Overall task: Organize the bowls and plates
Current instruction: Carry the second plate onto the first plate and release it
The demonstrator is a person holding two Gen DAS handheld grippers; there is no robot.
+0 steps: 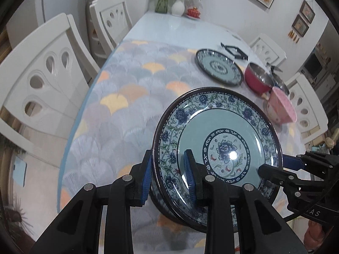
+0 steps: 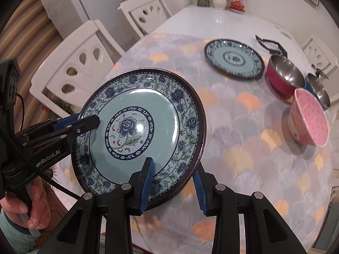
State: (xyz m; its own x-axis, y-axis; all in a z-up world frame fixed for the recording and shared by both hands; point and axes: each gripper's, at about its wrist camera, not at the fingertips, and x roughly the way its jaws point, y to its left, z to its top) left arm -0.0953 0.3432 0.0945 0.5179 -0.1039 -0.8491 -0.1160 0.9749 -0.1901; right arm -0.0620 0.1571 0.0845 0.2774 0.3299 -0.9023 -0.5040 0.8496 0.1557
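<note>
A teal plate with blue flower pattern (image 1: 220, 148) (image 2: 142, 127) is held tilted above the table by both grippers. My left gripper (image 1: 169, 175) is shut on its near rim, one finger on each face; it also shows in the right wrist view (image 2: 84, 122). My right gripper (image 2: 173, 180) is shut on the opposite rim and shows in the left wrist view (image 1: 273, 167). A second matching plate (image 1: 219, 66) (image 2: 234, 58) lies flat farther back. A red steel bowl (image 1: 257, 78) (image 2: 284, 75), a blue steel bowl (image 2: 317, 90) and a pink bowl (image 1: 281, 108) (image 2: 310, 117) stand to the right.
The table wears a fan-pattern cloth (image 1: 127, 97) (image 2: 243, 144). A black stand (image 1: 234, 50) (image 2: 270, 44) lies behind the far plate. A vase with flowers (image 1: 178, 6) and a red pot (image 1: 193, 12) stand at the far end. White chairs (image 1: 42, 74) surround the table.
</note>
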